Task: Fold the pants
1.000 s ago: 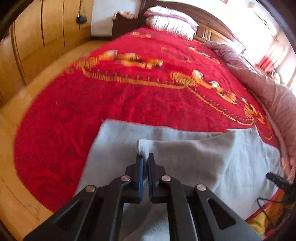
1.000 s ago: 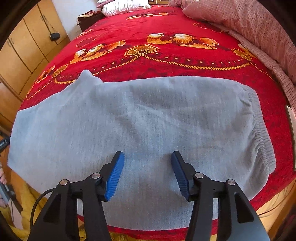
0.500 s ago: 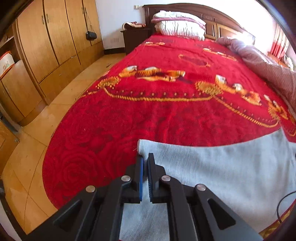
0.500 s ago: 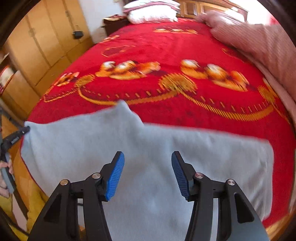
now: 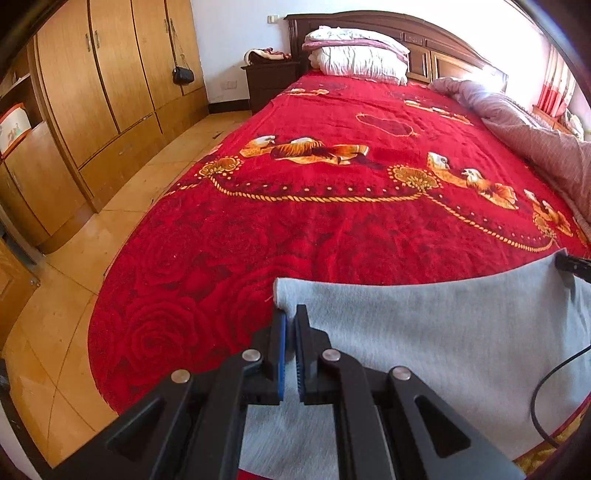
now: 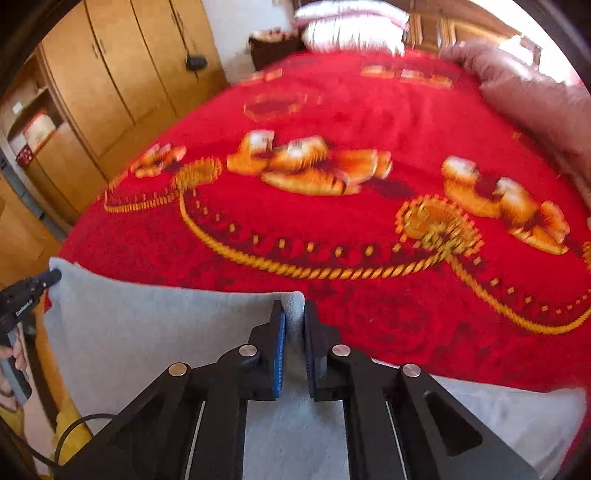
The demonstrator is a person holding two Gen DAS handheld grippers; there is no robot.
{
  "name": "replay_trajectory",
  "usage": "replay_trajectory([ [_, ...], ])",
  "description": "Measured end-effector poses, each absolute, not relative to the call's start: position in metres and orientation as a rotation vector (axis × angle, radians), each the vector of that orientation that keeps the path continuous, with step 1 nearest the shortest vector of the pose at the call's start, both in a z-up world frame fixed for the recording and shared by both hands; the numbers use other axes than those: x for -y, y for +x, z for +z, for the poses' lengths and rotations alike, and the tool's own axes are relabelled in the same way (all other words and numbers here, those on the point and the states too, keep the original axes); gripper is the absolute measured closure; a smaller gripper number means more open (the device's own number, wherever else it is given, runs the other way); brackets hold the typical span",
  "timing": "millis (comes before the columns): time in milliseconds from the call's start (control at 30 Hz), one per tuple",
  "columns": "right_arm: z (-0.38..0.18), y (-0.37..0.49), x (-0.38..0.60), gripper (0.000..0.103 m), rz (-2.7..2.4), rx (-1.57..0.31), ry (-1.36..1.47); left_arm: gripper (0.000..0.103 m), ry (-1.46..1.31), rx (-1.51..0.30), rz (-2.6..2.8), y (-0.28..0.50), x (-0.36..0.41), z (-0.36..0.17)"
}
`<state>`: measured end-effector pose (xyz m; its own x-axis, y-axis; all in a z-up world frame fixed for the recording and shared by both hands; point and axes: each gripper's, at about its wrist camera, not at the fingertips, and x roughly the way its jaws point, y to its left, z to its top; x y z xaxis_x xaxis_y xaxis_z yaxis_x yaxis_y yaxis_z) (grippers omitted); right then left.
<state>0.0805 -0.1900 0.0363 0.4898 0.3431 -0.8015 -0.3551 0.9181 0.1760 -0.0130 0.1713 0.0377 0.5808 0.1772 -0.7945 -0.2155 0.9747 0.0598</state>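
Pants [image 5: 443, 343] corners pinched by left gripper [image 5: 290, 314], right gripper [image 6: 293, 314] just closed, hand [image 6: 14, 356] only right view.

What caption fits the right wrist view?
Right tongs pinching a corner of the grey pants on the red bedspread.

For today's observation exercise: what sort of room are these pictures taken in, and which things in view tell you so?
Most likely a home bedroom. A large bed with a red blanket fills the view, pillows lie against a dark wooden headboard, and a tall wooden wardrobe lines the wall beside it.
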Motion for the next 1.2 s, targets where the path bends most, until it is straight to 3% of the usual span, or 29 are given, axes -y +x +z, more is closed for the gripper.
replay_trajectory([
  [233, 0.014, 0.099, 0.182, 0.094, 0.369, -1.020, -0.028, 0.095, -0.031, -0.974, 0.238, 0.005, -0.176, 0.011],
  [367, 0.006, 0.104, 0.184, 0.093, 0.347, -1.015, -0.002, 0.082, 0.018, -0.961, 0.304, 0.005, -0.185, 0.011],
  [533, 0.012, 0.105, 0.187, 0.091, 0.346, -1.012, 0.028, 0.082, -0.072, -0.969, 0.341, -0.005, -0.211, 0.020],
  [700, 0.045, 0.086, 0.199, 0.079, 0.330, -0.946, 0.050, 0.078, -0.214, -0.926, 0.251, -0.029, -0.218, 0.043],
  [933, 0.081, 0.043, 0.219, 0.077, 0.305, -0.944, -0.003, 0.076, -0.267, -0.940, 0.077, -0.030, -0.172, 0.058],
  [1200, 0.081, 0.005, 0.257, 0.071, 0.219, -1.020, -0.037, 0.076, -0.214, -1.073, -0.055, -0.023, -0.111, 0.029],
])
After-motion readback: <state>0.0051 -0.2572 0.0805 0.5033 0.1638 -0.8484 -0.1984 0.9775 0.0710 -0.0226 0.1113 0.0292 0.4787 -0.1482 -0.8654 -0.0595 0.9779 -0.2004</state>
